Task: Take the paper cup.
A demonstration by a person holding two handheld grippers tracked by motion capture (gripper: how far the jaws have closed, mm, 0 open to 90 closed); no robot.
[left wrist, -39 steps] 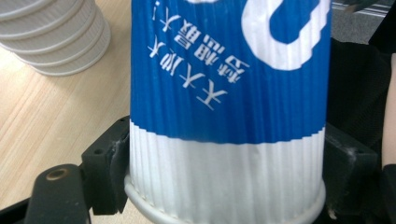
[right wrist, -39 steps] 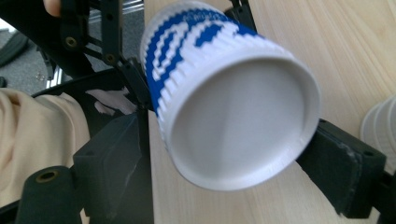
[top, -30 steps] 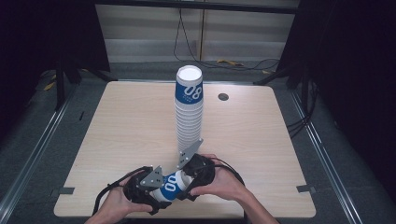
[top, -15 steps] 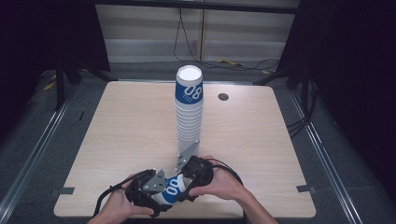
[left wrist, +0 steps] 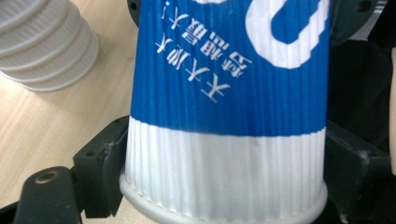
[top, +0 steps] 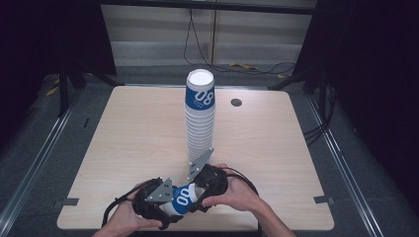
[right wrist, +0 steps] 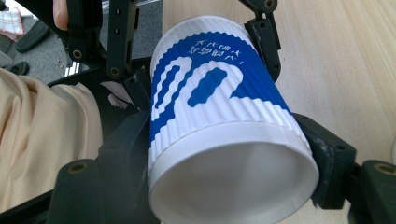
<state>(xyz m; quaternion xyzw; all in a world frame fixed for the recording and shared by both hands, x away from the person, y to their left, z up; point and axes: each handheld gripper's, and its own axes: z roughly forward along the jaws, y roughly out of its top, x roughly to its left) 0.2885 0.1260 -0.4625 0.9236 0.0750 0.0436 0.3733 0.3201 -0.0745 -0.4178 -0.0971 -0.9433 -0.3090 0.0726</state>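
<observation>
High view: you hold both grippers at the bottom centre of the frame, close to the near edge of the surface point(top: 128, 138). Between them lies a blue-and-white ribbed paper cup point(top: 182, 199), tilted on its side. Your left gripper point(top: 165, 207) takes one end and your right gripper point(top: 197, 190) the other. Just above them in the frame stands the tall stack of cups point(top: 199, 118), its base very near your right gripper's grey plate.

Left gripper view: the cup point(left wrist: 224, 116) runs up the middle of the frame, white rimmed end at the bottom. Your left gripper point(left wrist: 224, 186) has its black jaws pressed against both sides of that white band, so it is clamped on the cup. The foot of the stack point(left wrist: 44, 42) sits in the upper left.

Right gripper view: the cup's open mouth point(right wrist: 229, 186) faces the camera at lower centre. Your right gripper point(right wrist: 224, 154) has a jaw touching each side near the rim, clamped on it as well. The other gripper's jaws hold the far end at the top of the frame.

The risks, as I judge them: two grips on one thin cup can crush or ovalise the rim if you squeeze or twist against each other. Pull unevenly and it may slip from one pair of jaws. Swing your right hand upward in the frame carelessly and you could knock the stack over.
</observation>
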